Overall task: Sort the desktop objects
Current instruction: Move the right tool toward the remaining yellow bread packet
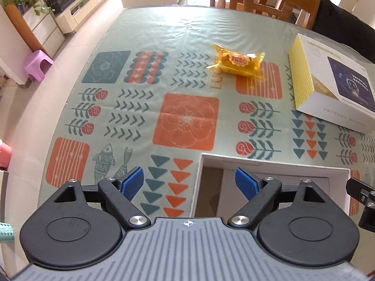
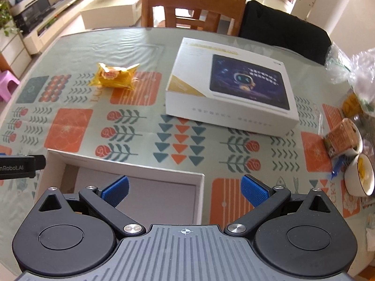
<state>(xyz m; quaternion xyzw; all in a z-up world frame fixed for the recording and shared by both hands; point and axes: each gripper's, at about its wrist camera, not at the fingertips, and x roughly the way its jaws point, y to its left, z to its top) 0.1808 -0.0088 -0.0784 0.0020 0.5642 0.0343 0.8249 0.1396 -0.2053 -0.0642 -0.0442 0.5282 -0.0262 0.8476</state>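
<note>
On a patterned table (image 1: 140,35), the left gripper (image 1: 189,182) hung wide and empty beside an open white tray (image 2: 131,164); a yellow snack packet (image 1: 236,63) (sealed) lay farther off, a tablet box (image 2: 234,89) right of it, the right gripper (image 2: 185,189) equally spread.

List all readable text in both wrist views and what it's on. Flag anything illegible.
"nRobot.AI": cut off at the frame edge, on the left gripper's black body at the left of the right wrist view.
"LUC": partly covered, printed on the tablecloth beside the yellow snack packet.
"CKY": tablecloth, near the white bowl.
Snack packet label: too blurred.
White tablet box lettering: too small to read.
</note>
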